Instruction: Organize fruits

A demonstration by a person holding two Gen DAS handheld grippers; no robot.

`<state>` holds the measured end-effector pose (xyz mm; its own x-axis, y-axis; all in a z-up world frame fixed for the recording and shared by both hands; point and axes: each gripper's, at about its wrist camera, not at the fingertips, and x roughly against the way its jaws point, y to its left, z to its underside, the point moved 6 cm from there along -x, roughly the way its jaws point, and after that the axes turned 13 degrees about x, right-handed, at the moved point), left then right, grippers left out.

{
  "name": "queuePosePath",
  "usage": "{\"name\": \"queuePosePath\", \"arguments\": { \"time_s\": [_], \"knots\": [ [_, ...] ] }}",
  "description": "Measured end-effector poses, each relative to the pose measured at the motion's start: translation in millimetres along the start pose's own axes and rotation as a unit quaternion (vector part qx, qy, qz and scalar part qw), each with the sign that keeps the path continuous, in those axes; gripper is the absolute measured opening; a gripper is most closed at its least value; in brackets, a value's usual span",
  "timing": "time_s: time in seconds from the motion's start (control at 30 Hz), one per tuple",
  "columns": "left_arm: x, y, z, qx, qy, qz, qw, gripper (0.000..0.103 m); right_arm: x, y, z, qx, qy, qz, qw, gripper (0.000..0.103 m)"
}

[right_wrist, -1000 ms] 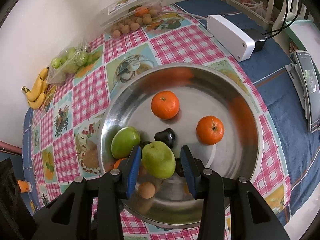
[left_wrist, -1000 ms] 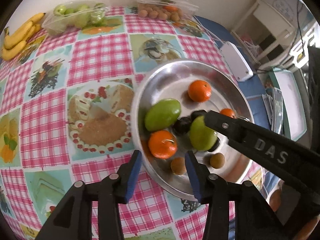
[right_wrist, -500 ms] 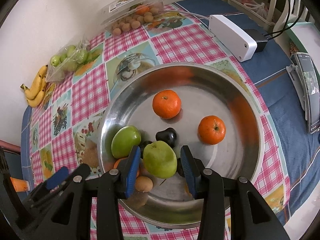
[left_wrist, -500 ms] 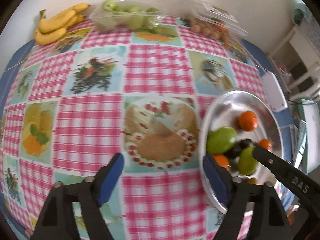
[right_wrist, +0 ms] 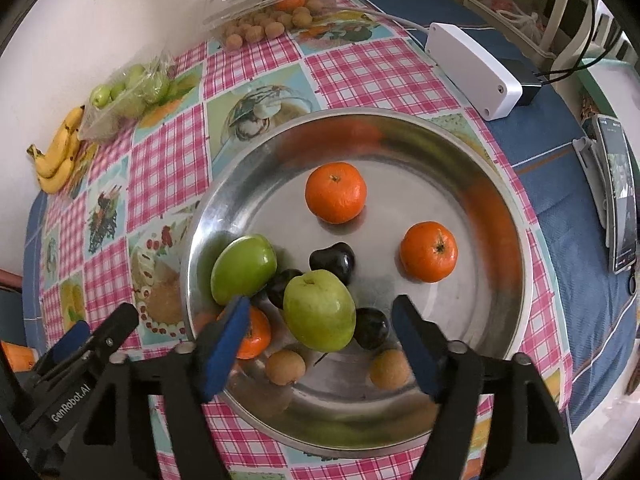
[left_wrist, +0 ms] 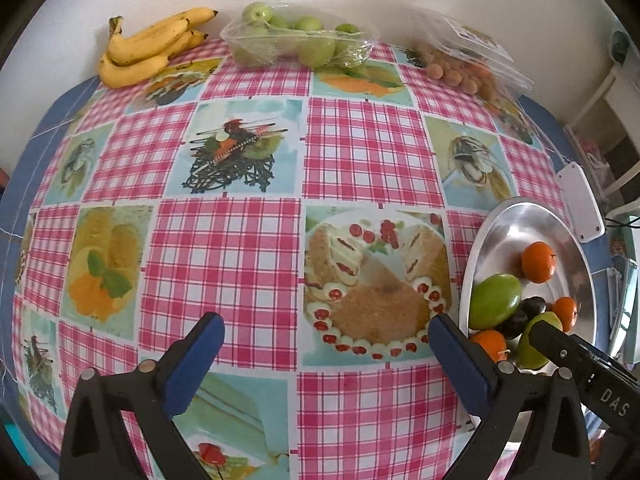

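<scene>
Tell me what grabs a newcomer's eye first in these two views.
The steel tray heaped with fruit: three oranges, two green fruits, dark plums. The pale green fruit sits between the open jaws of the right hand-held gripper. Bananas lie at the far edge of the pink checked cloth.

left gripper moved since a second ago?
Yes. The left gripper, jaws just opened and empty, has left the metal tray and now sits over the tablecloth beside it.

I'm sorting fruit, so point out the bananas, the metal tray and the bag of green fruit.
bananas [left_wrist: 148, 46], left wrist view, middle of bunch
metal tray [right_wrist: 472, 320], right wrist view, bare floor
bag of green fruit [left_wrist: 300, 40], left wrist view, middle
</scene>
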<state>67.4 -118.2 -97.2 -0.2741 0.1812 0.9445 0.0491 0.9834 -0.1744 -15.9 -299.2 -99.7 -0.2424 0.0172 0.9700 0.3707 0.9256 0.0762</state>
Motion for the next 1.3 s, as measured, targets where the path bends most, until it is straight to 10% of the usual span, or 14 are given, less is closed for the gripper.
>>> {"name": "queuePosePath", "arguments": {
  "time_s": [0.27,1.3],
  "knots": [
    [0,5,-3,0.001,-0.008,-0.003,1.0000,0.103,-7,7,2,0.034,0.014,0.030,0.999,0.098],
    [11,18,-21,-0.027,-0.093,-0.030,0.9948,0.103,6,15,6,0.044,0.001,0.032,0.999,0.099]
  ]
}}
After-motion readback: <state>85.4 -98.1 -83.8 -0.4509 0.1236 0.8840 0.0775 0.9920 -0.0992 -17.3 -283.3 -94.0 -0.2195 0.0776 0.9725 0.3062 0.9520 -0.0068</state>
